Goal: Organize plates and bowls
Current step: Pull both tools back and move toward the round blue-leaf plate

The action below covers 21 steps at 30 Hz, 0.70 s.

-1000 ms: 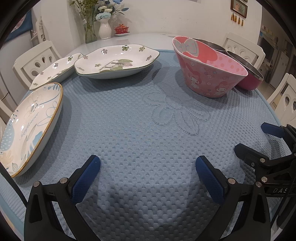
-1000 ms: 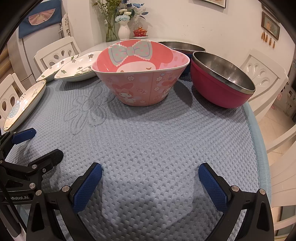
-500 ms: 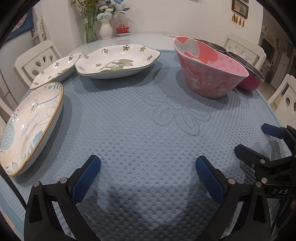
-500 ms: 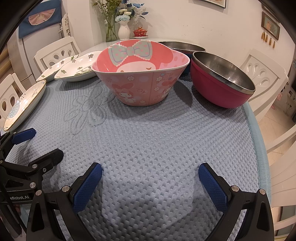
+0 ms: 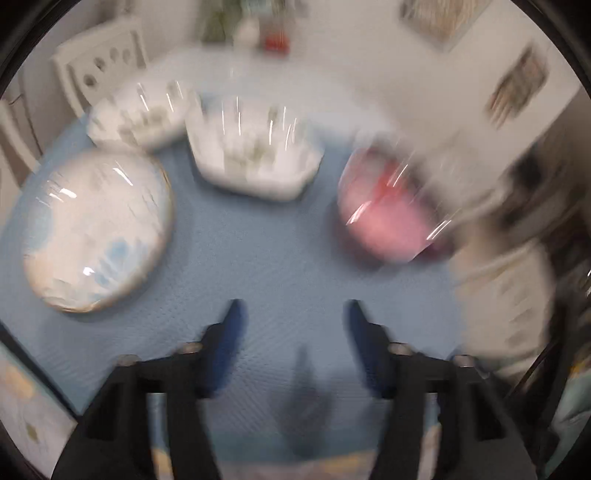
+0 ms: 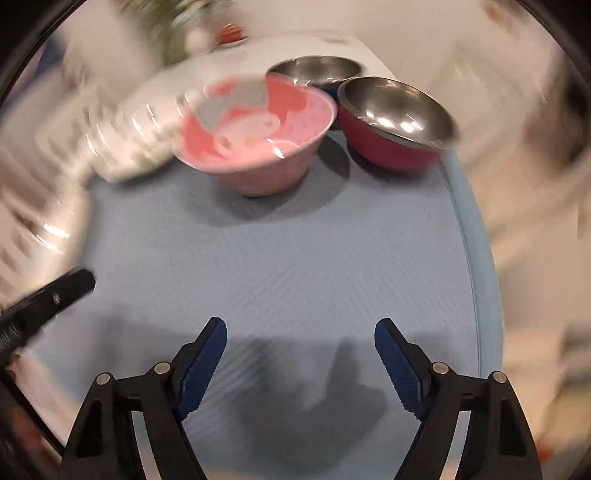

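Both views are motion-blurred. My left gripper (image 5: 293,317) is open and empty, high above the blue mat (image 5: 280,258). Beyond it lie a round blue-patterned plate (image 5: 96,229), two white floral dishes (image 5: 255,155) (image 5: 140,118) and the pink cartoon bowl (image 5: 384,218). My right gripper (image 6: 300,339) is open and empty above the mat (image 6: 295,251). Ahead of it stand the pink bowl (image 6: 258,133), a red steel-lined bowl (image 6: 395,122) and a second steel bowl (image 6: 314,70) behind. The left gripper's finger (image 6: 48,299) shows at the left edge.
White chairs (image 5: 103,62) stand around the table. A vase and a small red pot (image 6: 231,33) sit at the far side. The mat's right edge (image 6: 476,258) runs close to the red bowl.
Both grippers have risen quickly and tilted down, so the dishes now show from above. Both stay open and empty. The dishes have not moved.
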Available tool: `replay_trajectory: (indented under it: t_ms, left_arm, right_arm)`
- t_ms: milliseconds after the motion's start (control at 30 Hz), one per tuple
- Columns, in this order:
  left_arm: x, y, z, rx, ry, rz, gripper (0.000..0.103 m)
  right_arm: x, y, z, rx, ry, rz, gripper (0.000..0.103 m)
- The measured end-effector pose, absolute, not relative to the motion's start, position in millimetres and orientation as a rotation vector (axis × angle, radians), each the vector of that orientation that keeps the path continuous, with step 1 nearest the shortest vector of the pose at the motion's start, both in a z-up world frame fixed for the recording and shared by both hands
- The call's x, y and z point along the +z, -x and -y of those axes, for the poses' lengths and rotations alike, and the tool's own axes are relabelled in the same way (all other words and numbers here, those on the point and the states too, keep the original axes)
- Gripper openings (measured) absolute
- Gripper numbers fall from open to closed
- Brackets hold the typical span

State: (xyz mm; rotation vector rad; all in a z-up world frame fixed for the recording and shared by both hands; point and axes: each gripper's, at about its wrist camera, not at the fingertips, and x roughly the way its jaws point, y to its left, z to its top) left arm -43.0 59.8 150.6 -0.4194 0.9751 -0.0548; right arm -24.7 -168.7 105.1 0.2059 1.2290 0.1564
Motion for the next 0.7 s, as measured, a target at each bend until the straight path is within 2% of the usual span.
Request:
replay_trajectory:
  t_ms: [33,67,133,200,267,433,700]
  left_arm:
    - [183.1,59.6,-67.0,-0.03,0.414,-0.917,0.103]
    - [222.4,82.3,-72.2,-0.012,0.391,-0.831,0.103]
    - [264.3,107.8,-70.5,-0.016,0.31,-0.753,0.103]
    - [298.8,129.9,-62.4,-0.025,0.184,-0.698,0.103]
    - [318.0,137.4,-60.2,-0.013,0.105,-0.681,0.103]
    - [326.8,140.5,-63.2,0.031,0.047,-0.715,0.103]
    - [322.4,142.1,-68.0,-0.018,0.06,-0.713,0.102]
  right_arm:
    - [130.8,37.3,167.9,0.152,-0.231,-1.226,0.089]
    - [162.7,49.9,162.6,0.166,-0.206,-1.186,0.091]
    - [208.9,63.3,148.4,0.181,-0.07,-1.058,0.095]
    - [247.4,73.8,138.2,0.109,0.083,-0.966,0.095]
    - [269.9,81.5,131.8,0.075,0.154,-0.96,0.095]
    - [300.2,105.8,102.3,0.077,0.271,-0.872,0.095]
    - [301.7,122.3,71.8,0.177,0.269,-0.861,0.095]
